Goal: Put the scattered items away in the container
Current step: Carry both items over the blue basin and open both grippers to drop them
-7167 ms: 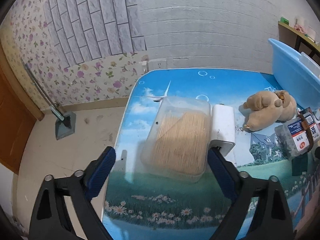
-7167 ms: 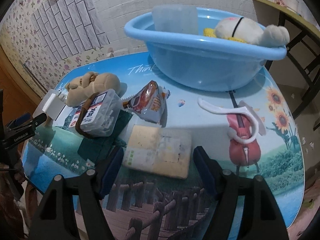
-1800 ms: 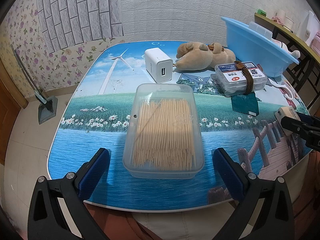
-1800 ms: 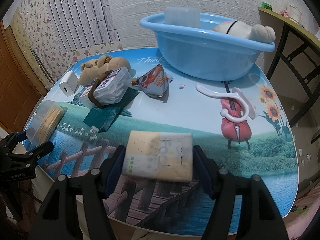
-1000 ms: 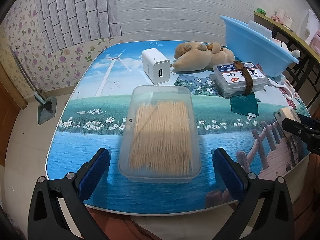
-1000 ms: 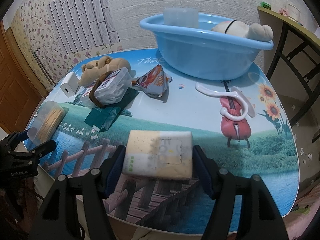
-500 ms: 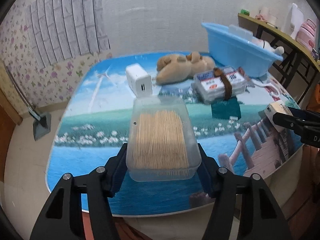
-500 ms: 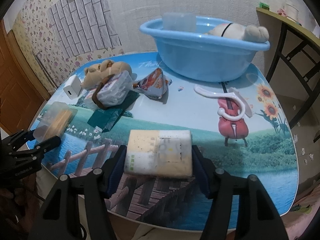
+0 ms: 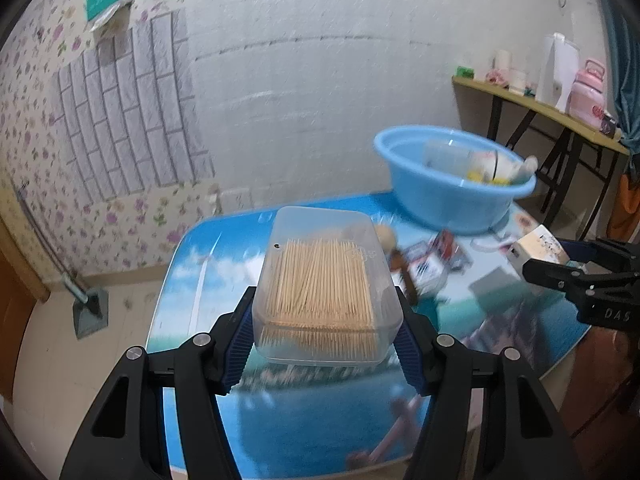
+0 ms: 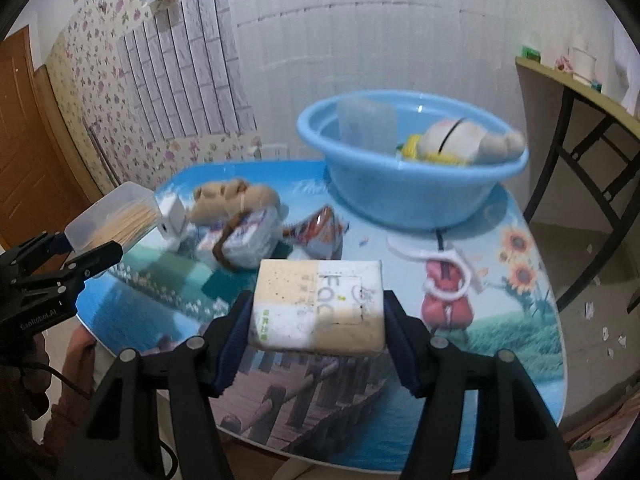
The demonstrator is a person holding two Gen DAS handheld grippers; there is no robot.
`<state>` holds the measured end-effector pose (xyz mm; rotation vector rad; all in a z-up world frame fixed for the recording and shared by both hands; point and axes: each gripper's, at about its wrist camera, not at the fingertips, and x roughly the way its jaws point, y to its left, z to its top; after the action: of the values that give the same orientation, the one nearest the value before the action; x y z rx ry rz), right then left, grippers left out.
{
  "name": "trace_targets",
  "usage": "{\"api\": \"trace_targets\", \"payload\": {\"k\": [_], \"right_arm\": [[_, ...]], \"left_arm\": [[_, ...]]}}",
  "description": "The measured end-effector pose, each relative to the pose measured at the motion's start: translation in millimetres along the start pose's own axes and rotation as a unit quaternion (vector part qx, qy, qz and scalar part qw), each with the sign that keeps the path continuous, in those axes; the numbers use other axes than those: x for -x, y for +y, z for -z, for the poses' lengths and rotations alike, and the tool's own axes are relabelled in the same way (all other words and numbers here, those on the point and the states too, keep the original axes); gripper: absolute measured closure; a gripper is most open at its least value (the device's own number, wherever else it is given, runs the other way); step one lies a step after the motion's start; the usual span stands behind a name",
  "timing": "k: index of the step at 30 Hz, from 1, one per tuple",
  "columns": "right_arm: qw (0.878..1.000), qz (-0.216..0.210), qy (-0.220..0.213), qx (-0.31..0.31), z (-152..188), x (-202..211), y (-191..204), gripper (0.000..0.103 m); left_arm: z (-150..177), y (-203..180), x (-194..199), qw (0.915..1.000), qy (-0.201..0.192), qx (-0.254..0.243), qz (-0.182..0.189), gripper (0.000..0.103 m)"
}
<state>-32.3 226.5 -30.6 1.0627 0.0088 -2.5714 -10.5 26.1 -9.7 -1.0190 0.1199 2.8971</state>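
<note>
My left gripper (image 9: 324,354) is shut on a clear plastic box of toothpicks (image 9: 326,284) and holds it above the table's near left edge. The box also shows in the right wrist view (image 10: 114,216). My right gripper (image 10: 316,344) is shut on a beige and white packet (image 10: 318,306), lifted above the table's front; it also shows in the left wrist view (image 9: 538,246). The blue basin (image 10: 408,184) stands at the far right of the table (image 10: 500,340), with a plush toy (image 10: 460,138) and a clear tub (image 10: 366,124) inside.
On the table lie a tan plush dog (image 10: 236,196), a white charger (image 10: 174,212), a strapped clear box (image 10: 248,242), a snack bag (image 10: 320,232), a dark green cloth (image 10: 218,282) and a white hanger (image 10: 436,258). A side table (image 10: 580,92) stands right.
Both grippers have closed on their items and lifted them off the table: the left on the toothpick box, the right on the packet. Both views now look higher, toward the basin.
</note>
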Motion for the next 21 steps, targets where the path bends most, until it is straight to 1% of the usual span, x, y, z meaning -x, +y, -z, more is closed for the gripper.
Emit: {"api": "trace_targets", "payload": {"k": [4,9,13,17,21], "right_arm": [[1.000,0.006,-0.025,0.003,-15.7,9.5,-8.2,0.042],[0.998,0.016,-0.052,-0.007,-36.5,15.0,-28.5,0.042],[0.998,0.022,-0.061,-0.015,-52.4,6.6,-45.8,0.042],[0.996,0.022,-0.081,-0.026,-71.6,-0.4,-61.8,0.042],[0.996,0.021,-0.084,-0.026,-88.5,-14.1,-75.1,0.042]], "left_arm": [[-27.3,-15.6,-5.0,0.9997,-0.017,-0.015,0.010,0.042],[-54.3,-37.6,-17.6,0.9987,-0.030,-0.028,0.030,0.042],[-72.0,-56.9,-34.4,0.9979,-0.033,-0.040,0.037,0.042],[-96.8,-72.6,-55.0,0.9971,-0.037,-0.047,0.047,0.042],[-118.6,-89.2,-70.8,0.9955,-0.053,-0.066,0.042,0.042]]}}
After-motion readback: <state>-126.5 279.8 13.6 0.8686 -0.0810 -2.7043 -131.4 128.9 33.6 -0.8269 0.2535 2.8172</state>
